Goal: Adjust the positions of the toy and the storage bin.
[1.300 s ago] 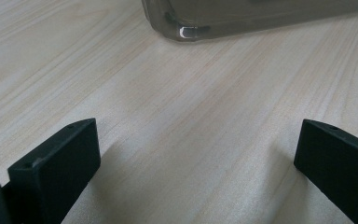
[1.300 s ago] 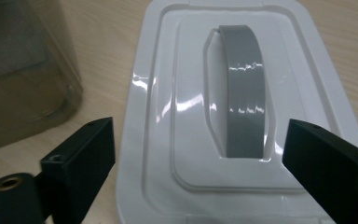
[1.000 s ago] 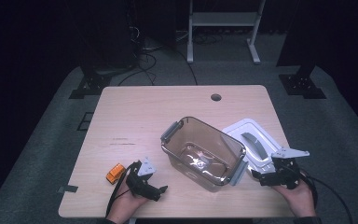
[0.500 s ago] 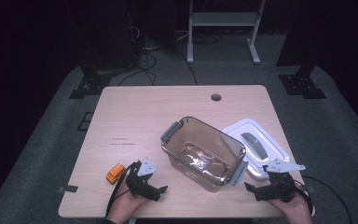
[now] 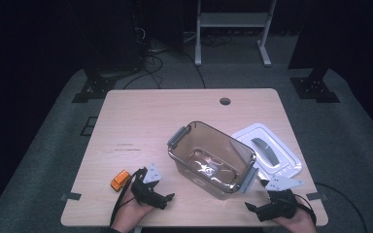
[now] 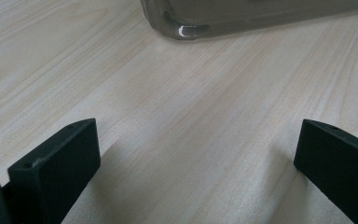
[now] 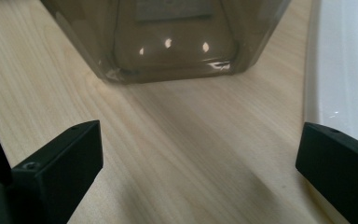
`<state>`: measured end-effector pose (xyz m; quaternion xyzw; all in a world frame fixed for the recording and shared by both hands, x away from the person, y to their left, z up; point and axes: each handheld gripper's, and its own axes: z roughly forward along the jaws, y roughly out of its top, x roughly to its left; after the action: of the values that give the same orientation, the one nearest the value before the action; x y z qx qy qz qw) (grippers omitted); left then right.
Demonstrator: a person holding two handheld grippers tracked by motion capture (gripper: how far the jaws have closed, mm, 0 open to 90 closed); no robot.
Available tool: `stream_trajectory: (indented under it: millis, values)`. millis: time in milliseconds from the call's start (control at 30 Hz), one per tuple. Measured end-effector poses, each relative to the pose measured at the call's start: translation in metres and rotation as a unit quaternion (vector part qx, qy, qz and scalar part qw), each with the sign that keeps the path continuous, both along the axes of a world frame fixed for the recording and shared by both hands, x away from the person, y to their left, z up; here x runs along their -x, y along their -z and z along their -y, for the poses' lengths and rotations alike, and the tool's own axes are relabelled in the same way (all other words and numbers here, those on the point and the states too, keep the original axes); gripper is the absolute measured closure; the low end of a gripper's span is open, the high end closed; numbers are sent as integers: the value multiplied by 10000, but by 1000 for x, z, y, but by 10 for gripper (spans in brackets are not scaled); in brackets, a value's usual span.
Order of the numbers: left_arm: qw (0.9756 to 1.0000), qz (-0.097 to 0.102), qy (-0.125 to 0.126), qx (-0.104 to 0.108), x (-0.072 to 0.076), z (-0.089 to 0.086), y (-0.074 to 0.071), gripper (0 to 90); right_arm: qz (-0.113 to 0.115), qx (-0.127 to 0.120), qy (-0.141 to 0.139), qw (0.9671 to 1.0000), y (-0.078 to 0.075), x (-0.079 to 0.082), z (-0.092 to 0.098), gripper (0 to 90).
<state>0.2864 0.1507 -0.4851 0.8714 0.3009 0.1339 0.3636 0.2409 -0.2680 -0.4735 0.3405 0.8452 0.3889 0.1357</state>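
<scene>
Container (image 5: 212, 160) mid-table (image 5: 141, 116), lid (image 5: 267, 154) just right, small toy (image 5: 120, 179) left

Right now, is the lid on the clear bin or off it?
Off. The white lid lies flat on the table beside the clear bin, whose top stands open in the high view.

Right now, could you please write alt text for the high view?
A clear smoky container sits open on a wooden table, its white lid beside it. Open left gripper lies near an orange object; right gripper rests below the lid.
</scene>
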Motion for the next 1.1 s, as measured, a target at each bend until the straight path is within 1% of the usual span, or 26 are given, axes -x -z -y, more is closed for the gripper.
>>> stream_trajectory:
  millis: [33, 167, 333, 433, 500, 533, 633, 767, 1000, 1100]
  values:
    - [10000, 0, 1, 0, 0, 0, 0, 0, -44, 49, -41, 10000, 3, -1, -2, 0]
    - [10000, 0, 9, -2, 0, 0, 0, 0, -100, 95, -77, 9999, 8, -3, -5, 0]
    - [10000, -16, 12, 4, 0, -1, 0, 0, -189, 241, -191, 9993, 14, -4, -11, 0]
    - [10000, -77, 0, 47, 0, -2, -1, 0, -96, 293, -217, 9993, 15, -4, -12, 0]
    - [9999, -64, 9, 103, 0, -3, -3, 0, -87, 304, -209, 9993, 15, -4, -12, 0]
    - [9999, -63, 6, 133, 1, -3, -4, 0, -85, 305, -211, 9993, 15, -4, -12, 0]
    - [9999, -51, 47, 93, 3, -4, -9, 0, -83, 302, -233, 9992, 15, -4, -12, 0]
    - [10000, -27, 25, 93, 4, -7, -16, 0, -88, 304, -234, 9992, 15, -4, -11, 0]
    - [9999, 2, -18, 164, 6, -18, -29, 0, -92, 299, -235, 9992, 15, -4, -11, 0]
    - [9998, -22, -31, 187, 6, -23, -34, 0, -84, 303, -234, 9992, 15, -5, -11, 0]
